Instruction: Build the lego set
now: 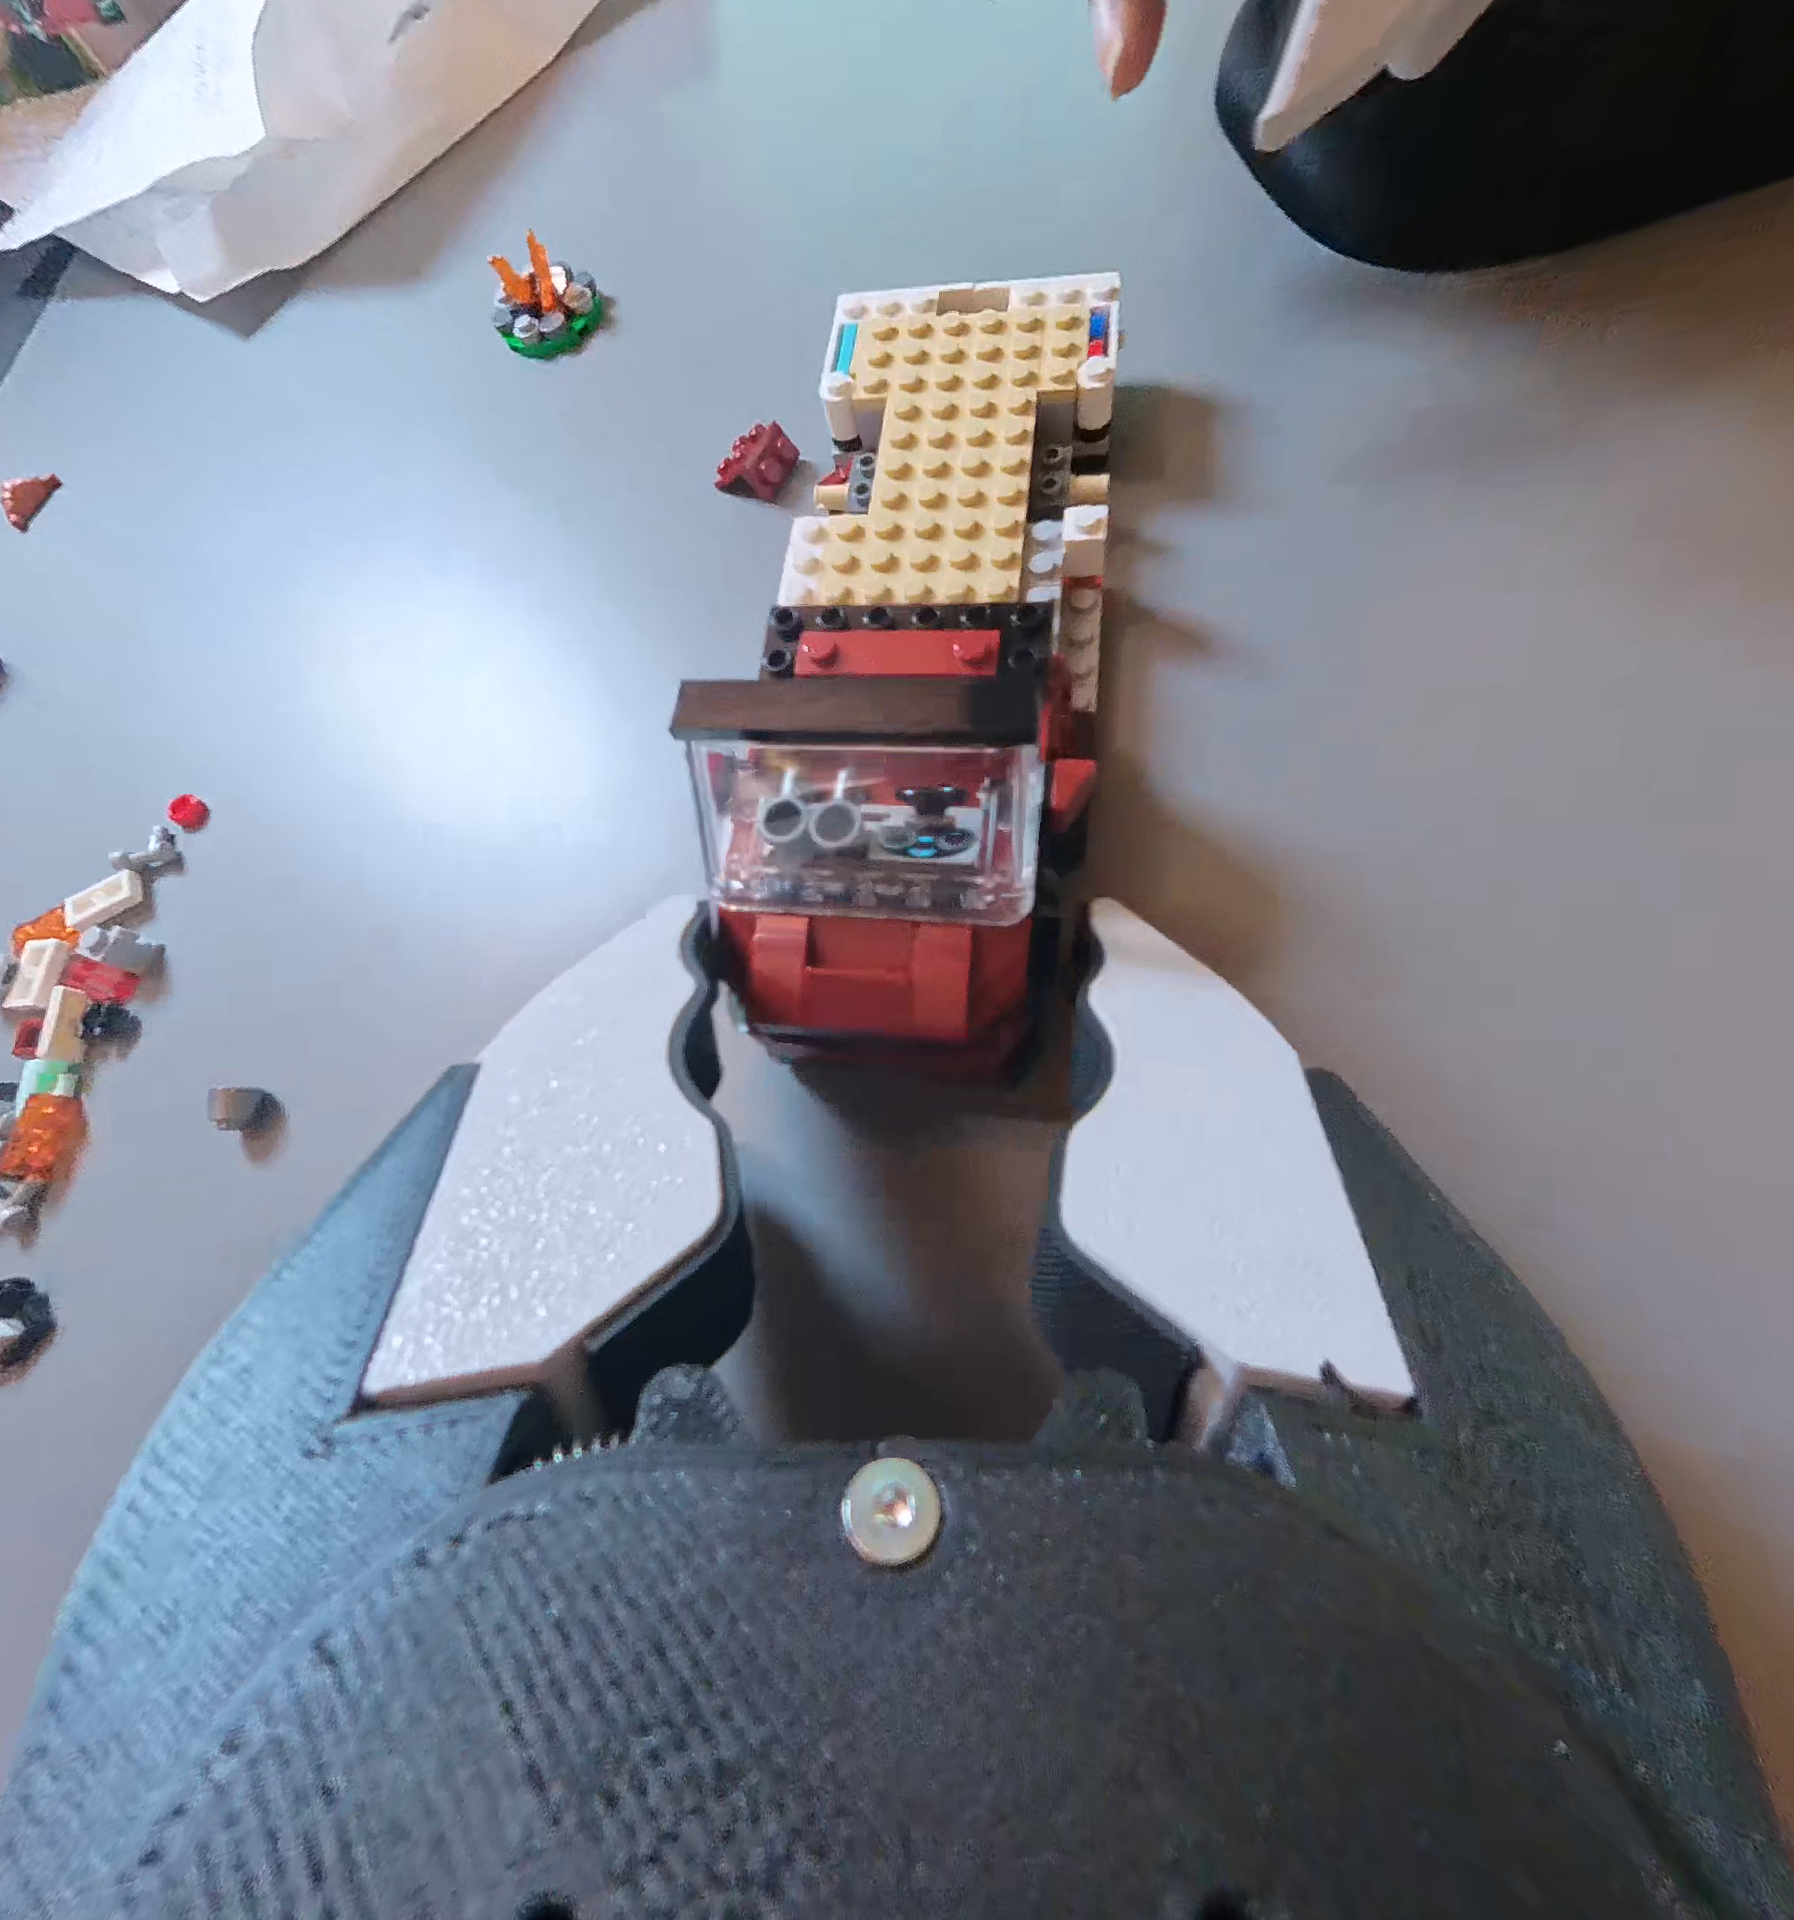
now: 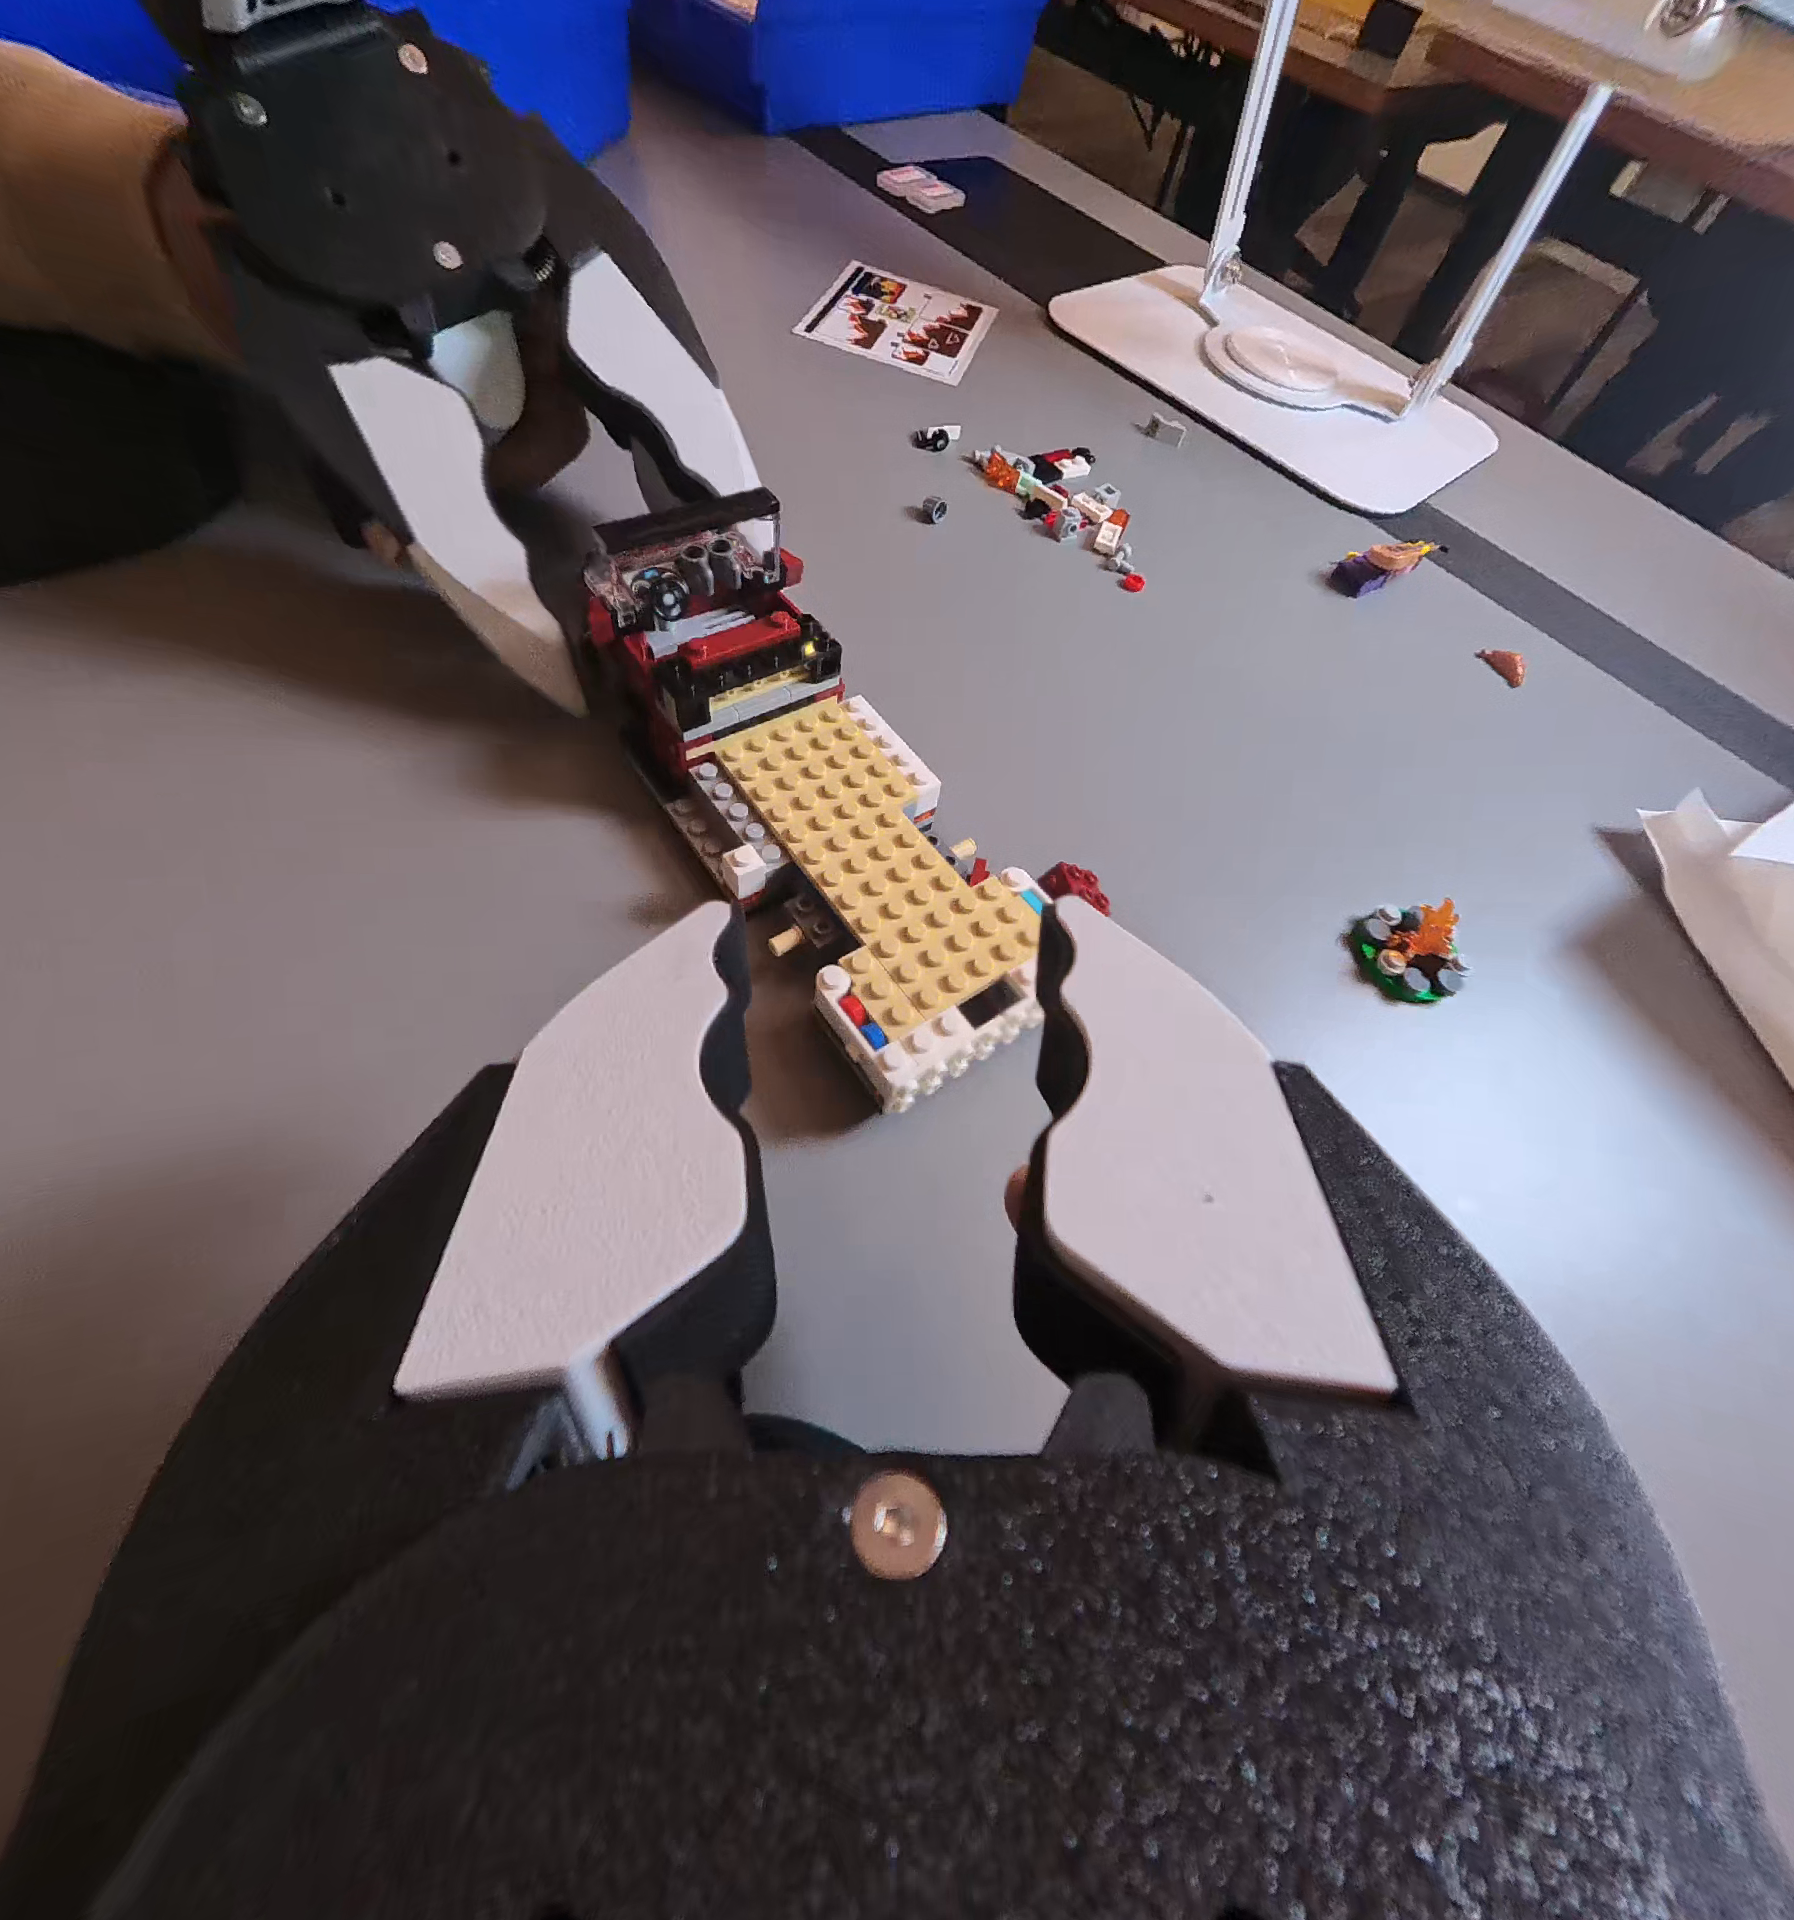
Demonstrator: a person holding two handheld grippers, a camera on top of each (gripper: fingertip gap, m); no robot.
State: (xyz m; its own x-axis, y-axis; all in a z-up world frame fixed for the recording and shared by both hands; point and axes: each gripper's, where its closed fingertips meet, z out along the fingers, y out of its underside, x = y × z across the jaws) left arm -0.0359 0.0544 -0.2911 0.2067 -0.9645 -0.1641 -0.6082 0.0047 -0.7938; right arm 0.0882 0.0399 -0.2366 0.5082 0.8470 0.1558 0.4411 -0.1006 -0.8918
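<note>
A brick-built truck (image 1: 955,468) with a dark red cab, a clear windscreen and a tan studded bed stands on the grey table (image 1: 353,623). My left gripper (image 1: 898,914) is open and straddles the front of the cab (image 1: 862,966); its right pad stands clear of it. In the right wrist view the truck (image 2: 862,831) points away and the left gripper (image 2: 654,592) sits at the cab. My right gripper (image 2: 893,912) is open around the truck's white rear end (image 2: 934,1049), with a clear gap at the left pad. One of its fingers (image 1: 1308,94) shows at the top right of the left wrist view.
A pile of loose small bricks (image 2: 1069,499) lies beyond the truck, with a small campfire build (image 2: 1407,951), a dark red brick (image 2: 1075,883), a sticker sheet (image 2: 898,322), a white lamp base (image 2: 1277,384), white paper (image 2: 1786,935) and blue bins (image 2: 820,52). A person's fingertip (image 1: 1121,42) shows.
</note>
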